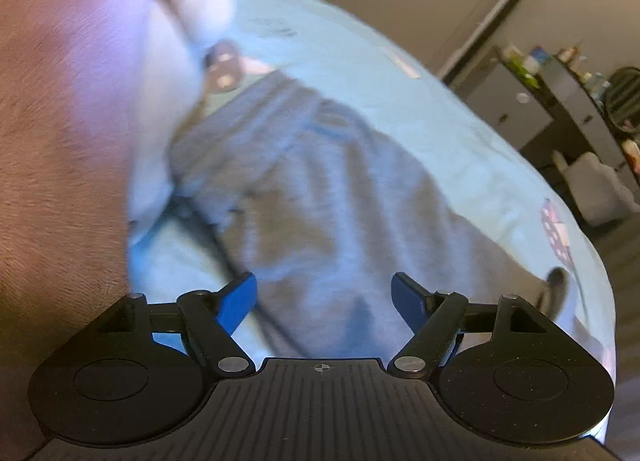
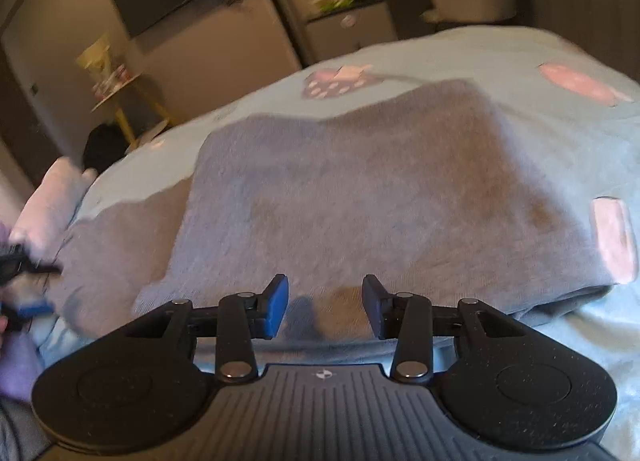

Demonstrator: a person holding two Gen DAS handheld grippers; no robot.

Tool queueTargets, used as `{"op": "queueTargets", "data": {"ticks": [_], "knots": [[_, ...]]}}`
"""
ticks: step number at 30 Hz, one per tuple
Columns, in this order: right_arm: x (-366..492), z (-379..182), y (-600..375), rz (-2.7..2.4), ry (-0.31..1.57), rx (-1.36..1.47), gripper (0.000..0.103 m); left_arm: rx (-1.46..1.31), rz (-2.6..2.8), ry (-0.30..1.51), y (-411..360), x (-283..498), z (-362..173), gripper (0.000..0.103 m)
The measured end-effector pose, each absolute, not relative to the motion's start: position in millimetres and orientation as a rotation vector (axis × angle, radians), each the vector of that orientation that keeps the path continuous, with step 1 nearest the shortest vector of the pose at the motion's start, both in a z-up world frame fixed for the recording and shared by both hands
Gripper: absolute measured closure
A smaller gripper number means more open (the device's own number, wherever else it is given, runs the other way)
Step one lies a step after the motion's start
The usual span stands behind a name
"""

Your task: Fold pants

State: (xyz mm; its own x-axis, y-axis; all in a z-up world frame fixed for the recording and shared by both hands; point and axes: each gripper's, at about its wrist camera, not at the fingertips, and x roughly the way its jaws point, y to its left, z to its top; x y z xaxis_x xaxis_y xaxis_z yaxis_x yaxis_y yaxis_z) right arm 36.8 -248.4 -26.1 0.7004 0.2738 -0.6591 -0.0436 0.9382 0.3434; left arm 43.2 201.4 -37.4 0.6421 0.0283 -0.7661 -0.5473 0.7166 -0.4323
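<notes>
**Pants half-folded on the bed, both tools empty**

Pants (image 2: 352,197) in grey fabric are seen across the middle of the right wrist view, spread on a light blue bedspread (image 2: 500,57). One layer appears to be laid over another, with the lower layer showing toward the left of the frame; the exact fold is blurred. In the left wrist view the same cloth runs from centre down to the lower middle.

The left gripper (image 1: 324,293) is held with its jaws spread wide above the cloth, nothing between them. The right gripper (image 2: 325,301) is likewise parted and empty, just over the near edge of the pants.

The next grasp is best taken at the near edge, both layers pinched together, so that the fold is carried over evenly and no layer is dragged.

Open bedspread is available beyond the pants, toward the upper right. The bed edge falls away at the right of the left wrist view. A pale, blurred mass fills that view's upper left and cannot be identified.
</notes>
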Motion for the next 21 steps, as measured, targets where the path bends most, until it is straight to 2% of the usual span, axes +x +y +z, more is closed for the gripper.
{"op": "queueTargets", "data": {"ticks": [6,10,13,16,18,20,21], "knots": [[32.3,-26.3,-262.1,0.089,0.763,0.367,0.060,-0.824,0.409,0.845,225.7,39.9,-65.7,0.021],[35.0,-27.9,-263.2,0.109,0.761,0.363,0.050,-0.830,0.386,0.815,230.4,46.8,-73.8,0.016],[37.8,-28.8,-259.6,0.110,0.759,0.365,0.048,-0.857,0.381,0.778,234.7,52.5,-79.4,0.009],[37.9,-28.9,-261.0,0.113,0.756,0.382,0.048,-0.880,0.382,0.746,239.3,56.3,-84.0,0.008],[38.1,-30.1,-263.5,0.115,0.755,0.395,0.048,-0.878,0.387,0.739,239.3,57.7,-84.3,0.009],[37.6,-30.1,-264.0,0.115,0.751,0.401,0.048,-0.869,0.411,0.739,238.7,57.8,-83.9,0.023],[37.5,-29.7,-263.5,0.114,0.749,0.402,0.049,-0.854,0.422,0.743,238.2,55.9,-83.3,0.026]]}}
